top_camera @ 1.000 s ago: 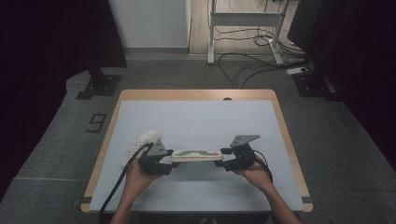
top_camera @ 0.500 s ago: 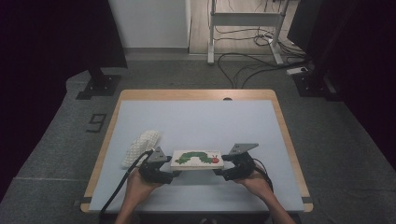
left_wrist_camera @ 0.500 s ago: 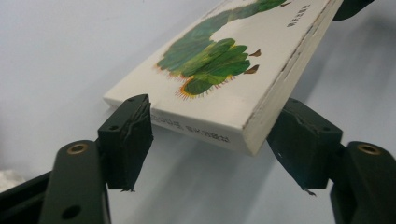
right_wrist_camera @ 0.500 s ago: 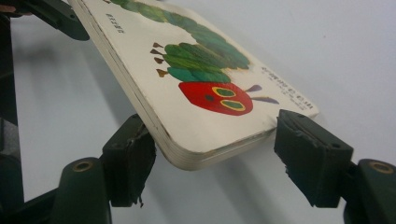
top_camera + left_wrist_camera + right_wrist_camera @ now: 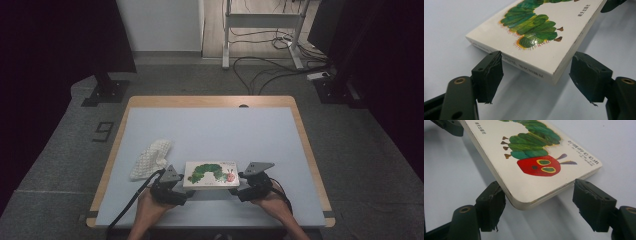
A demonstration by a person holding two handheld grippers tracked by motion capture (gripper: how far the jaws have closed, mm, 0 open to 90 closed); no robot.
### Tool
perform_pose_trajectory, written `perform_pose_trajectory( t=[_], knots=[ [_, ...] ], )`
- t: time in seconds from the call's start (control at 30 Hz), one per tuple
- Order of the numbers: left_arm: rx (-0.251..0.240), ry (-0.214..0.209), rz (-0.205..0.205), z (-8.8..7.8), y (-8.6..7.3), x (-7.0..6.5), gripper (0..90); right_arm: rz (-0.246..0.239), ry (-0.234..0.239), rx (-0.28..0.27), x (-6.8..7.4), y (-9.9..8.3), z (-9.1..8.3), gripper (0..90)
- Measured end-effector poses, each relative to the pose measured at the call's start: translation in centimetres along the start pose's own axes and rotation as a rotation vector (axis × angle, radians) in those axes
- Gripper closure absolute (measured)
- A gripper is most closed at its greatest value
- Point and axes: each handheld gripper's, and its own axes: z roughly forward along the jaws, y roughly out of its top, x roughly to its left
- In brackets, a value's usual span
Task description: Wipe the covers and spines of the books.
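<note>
A white board book (image 5: 210, 174) with a green caterpillar on its cover lies flat on the pale blue table (image 5: 210, 125), near the front edge. My left gripper (image 5: 181, 181) is at the book's left end and my right gripper (image 5: 240, 181) at its right end. In the left gripper view the book's (image 5: 541, 32) corner sits between the jaws of the left gripper (image 5: 537, 71), with a clear gap at the right pad. The right gripper (image 5: 540, 198) likewise straddles the corner of the book (image 5: 534, 157) by the red head. Both pairs of jaws have just been opening.
A crumpled white cloth (image 5: 150, 159) lies left of the book, just beyond my left gripper. The table's wooden rim (image 5: 210, 100) runs round the blue top. Cables and a stand base lie on the floor behind the table.
The book, first carried tilted on edge between the two grippers, has come down flat on the table nearer the front edge. Both hands sank and drew back, and the jaws widened off it.
</note>
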Motion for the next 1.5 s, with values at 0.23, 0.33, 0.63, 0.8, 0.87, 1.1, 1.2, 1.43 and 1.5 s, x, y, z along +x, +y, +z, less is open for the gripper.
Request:
perform_pose_trajectory(
  t=[0.23,0.33,0.63,0.8,0.87,1.1,1.2,1.43,1.5],
  knots=[
    [0.023,0.011,0.006,0.6,-0.7,-0.4,25.6,-0.014,-0.005,0.019,0.3,-0.8,0.5,26.2],
    [0.032,0.014,0.004,0.9,-1.0,-0.5,25.7,-0.028,-0.013,0.025,0.5,-1.1,0.6,26.8],
    [0.052,-0.028,-0.005,1.1,-1.7,-0.6,26.5,-0.07,-0.009,0.046,0.9,-1.7,0.9,22.1],
    [0.053,-0.019,0.013,0.6,-2.2,-0.5,38.7,-0.061,-0.007,0.035,0.7,-1.8,0.7,27.1],
    [0.048,-0.016,0.021,0.6,-2.2,-0.6,40.6,-0.068,-0.007,0.042,0.9,-1.8,0.7,31.8],
    [0.044,0.006,0.032,1.0,-1.8,-0.1,42.7,-0.064,-0.022,0.04,0.7,-1.5,0.8,35.1],
    [0.05,0.016,0.037,1.3,-1.2,0.4,44.1,-0.062,-0.038,0.039,0.3,-1.2,1.1,36.1],
    [0.041,0.032,0.028,2.3,0.0,1.9,45.7,-0.064,-0.065,0.035,-1.0,-0.5,1.7,38.4],
    [0.037,0.036,0.028,2.5,0.2,2.3,46.1,-0.057,-0.067,0.034,-1.6,-0.4,1.9,38.9]
  ],
)
